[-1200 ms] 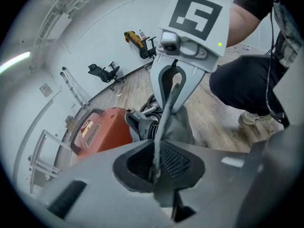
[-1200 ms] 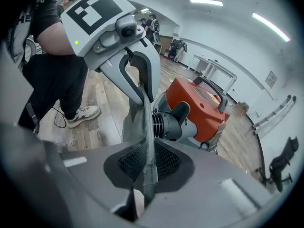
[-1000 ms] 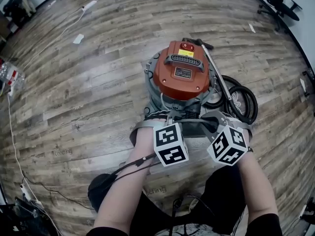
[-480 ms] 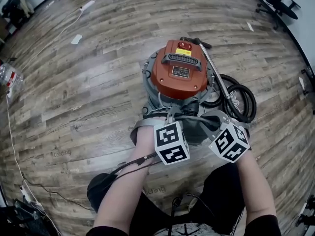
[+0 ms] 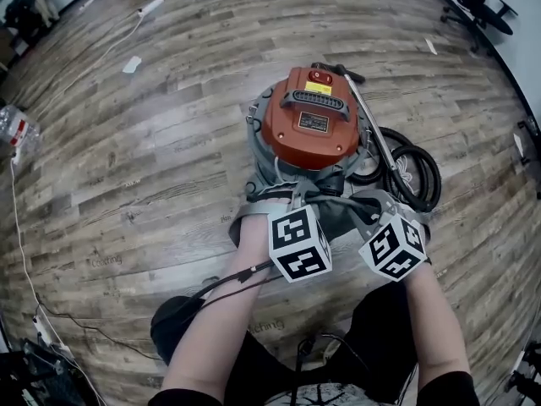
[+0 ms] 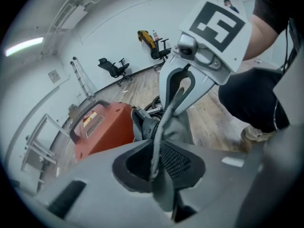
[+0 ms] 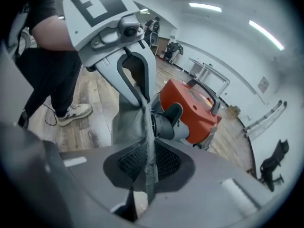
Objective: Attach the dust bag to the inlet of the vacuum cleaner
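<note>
**Inlet straight ahead of the bag**

The left gripper (image 6: pixel 156 163) and right gripper (image 7: pixel 146 170) each pinch an edge of the dust bag (image 7: pixel 127 121), jaws narrow, the left's just eased wider. Just beyond, midway between them, the inlet (image 7: pixel 164 123) of the vacuum cleaner (image 5: pixel 311 125) faces it.

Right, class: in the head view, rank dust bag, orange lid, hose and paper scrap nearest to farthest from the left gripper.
1. dust bag, pinched between the left gripper's jaws, just eased wider.
2. orange lid, just beyond.
3. hose, at right.
4. paper scrap, far upper-left.
</note>
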The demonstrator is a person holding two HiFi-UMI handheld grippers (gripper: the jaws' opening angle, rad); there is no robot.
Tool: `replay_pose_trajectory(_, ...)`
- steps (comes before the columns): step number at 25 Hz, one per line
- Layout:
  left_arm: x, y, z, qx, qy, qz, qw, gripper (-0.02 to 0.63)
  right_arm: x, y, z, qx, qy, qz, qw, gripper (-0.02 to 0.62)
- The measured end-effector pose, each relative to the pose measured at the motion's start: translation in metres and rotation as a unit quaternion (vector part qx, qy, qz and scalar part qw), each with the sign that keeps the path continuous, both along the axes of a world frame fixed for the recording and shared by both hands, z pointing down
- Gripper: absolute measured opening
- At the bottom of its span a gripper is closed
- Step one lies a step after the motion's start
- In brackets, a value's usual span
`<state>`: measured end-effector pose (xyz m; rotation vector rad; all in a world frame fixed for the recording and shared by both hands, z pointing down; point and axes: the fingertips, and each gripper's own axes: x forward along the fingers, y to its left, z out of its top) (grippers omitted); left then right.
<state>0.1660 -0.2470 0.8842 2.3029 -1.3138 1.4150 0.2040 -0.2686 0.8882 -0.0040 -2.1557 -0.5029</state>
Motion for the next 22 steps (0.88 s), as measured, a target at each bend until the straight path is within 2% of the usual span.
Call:
replay_pose_trajectory(3,-0.007,0.007,0.01,-0.026,0.026,-0.029,0.9989,0.048,-0.012,-0.001,-0.011,0.04,0.003,-0.021,0.999,0.043)
replay_pose_trajectory(9,-0.012,0.013,0.023,-0.051,0.031,-0.055,0.9967,0.046,-0.023,0.005,-0.014,0.082,0.009,-0.046,0.996,0.046)
replay_pose_trajectory(13,-0.017,0.005,0.023,-0.036,0.016,-0.047,0.9981,0.052,-0.019,0.005,-0.011,0.059,-0.017,-0.012,0.998,0.048)
replay_pose_trajectory(18,-0.011,-0.007,0.008,0.017,-0.016,-0.033,0.9992,0.057,-0.002,0.005,-0.003,0.007,-0.054,0.031,0.998,0.049)
replay_pose_trajectory(20,-0.009,-0.009,0.008,0.024,-0.014,-0.034,0.999,0.058,0.001,0.004,-0.001,0.004,-0.055,0.035,0.998,0.048)
replay_pose_trajectory(22,-0.011,-0.007,0.011,0.012,0.004,-0.046,0.9988,0.057,-0.003,0.002,-0.004,0.023,-0.039,0.02,0.999,0.049)
